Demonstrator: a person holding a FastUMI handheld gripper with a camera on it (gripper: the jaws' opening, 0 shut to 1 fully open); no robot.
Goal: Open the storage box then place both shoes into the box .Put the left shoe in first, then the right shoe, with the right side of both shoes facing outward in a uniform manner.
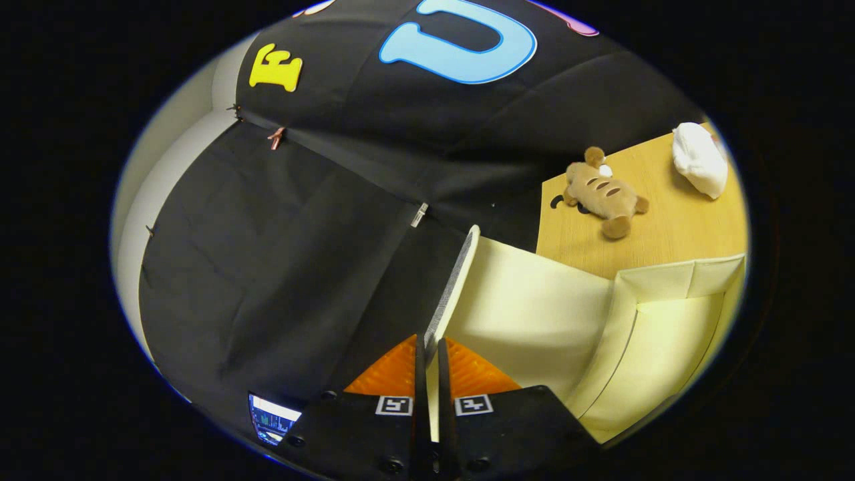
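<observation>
Gripper (427, 347) clamped on the raised lid (454, 280) of the storage box (668, 334).

The two fingers were pressed nearly together with the thin edge of the lid pinched between them, the lid rising ahead of the tips. The box's pale interior opened just to the right of the fingers. Beyond the box, on the wooden table (668, 227), a brown plush toy (601, 192) lay, with a white soft thing (700, 159) farther right and apart from it. A small lit screen (270, 419) sat beside the left finger's base.
</observation>
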